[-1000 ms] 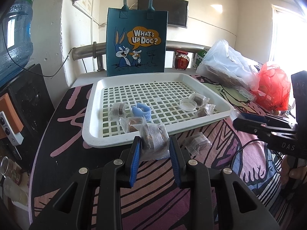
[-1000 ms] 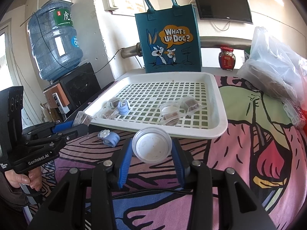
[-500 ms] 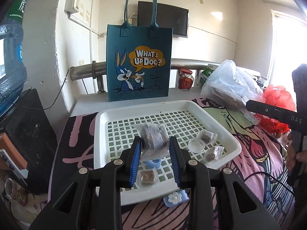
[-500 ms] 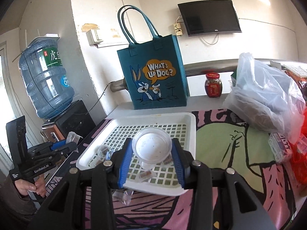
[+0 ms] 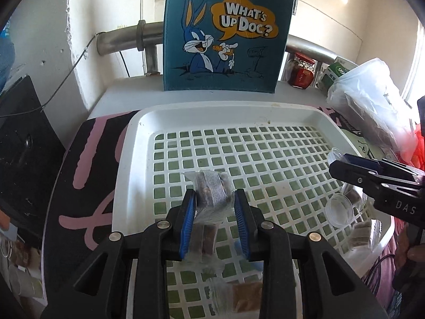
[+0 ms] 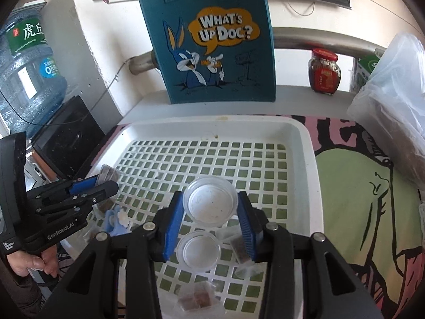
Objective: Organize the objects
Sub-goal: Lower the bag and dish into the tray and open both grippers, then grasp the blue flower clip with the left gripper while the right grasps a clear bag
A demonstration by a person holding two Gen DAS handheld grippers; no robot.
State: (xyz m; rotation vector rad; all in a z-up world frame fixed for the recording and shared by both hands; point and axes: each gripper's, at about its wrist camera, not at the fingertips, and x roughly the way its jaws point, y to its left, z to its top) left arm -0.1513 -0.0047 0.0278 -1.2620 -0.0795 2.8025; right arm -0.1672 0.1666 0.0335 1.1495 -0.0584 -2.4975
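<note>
My left gripper point(image 5: 214, 199) is shut on a clear packet of brown snack blocks point(image 5: 211, 194), held above the white slotted tray point(image 5: 212, 111). My right gripper point(image 6: 211, 202) is shut on a round clear plastic lid point(image 6: 211, 203), also over the tray point(image 6: 305, 138). Beneath it in the tray lie a second clear lid point(image 6: 198, 248), a few wrapped brown packets point(image 6: 196, 299) and a blue flower-shaped piece point(image 6: 117, 220). The right gripper's tip point(image 5: 342, 163) enters the left wrist view from the right, and the left gripper point(image 6: 103, 183) shows at the left of the right wrist view.
A teal cartoon-rabbit tote bag point(image 5: 225, 34) stands behind the tray. A red-lidded jar point(image 6: 324, 71), a green carton and bulging plastic bags point(image 6: 393, 101) sit to the right. A water jug point(image 6: 26, 66) and a black box point(image 6: 69, 138) stand at the left. A hand point(image 6: 32, 263) grips the left tool.
Both grippers have moved forward from the tablecloth to over the tray, each still holding its item. The tote bag and tray now look much closer.
</note>
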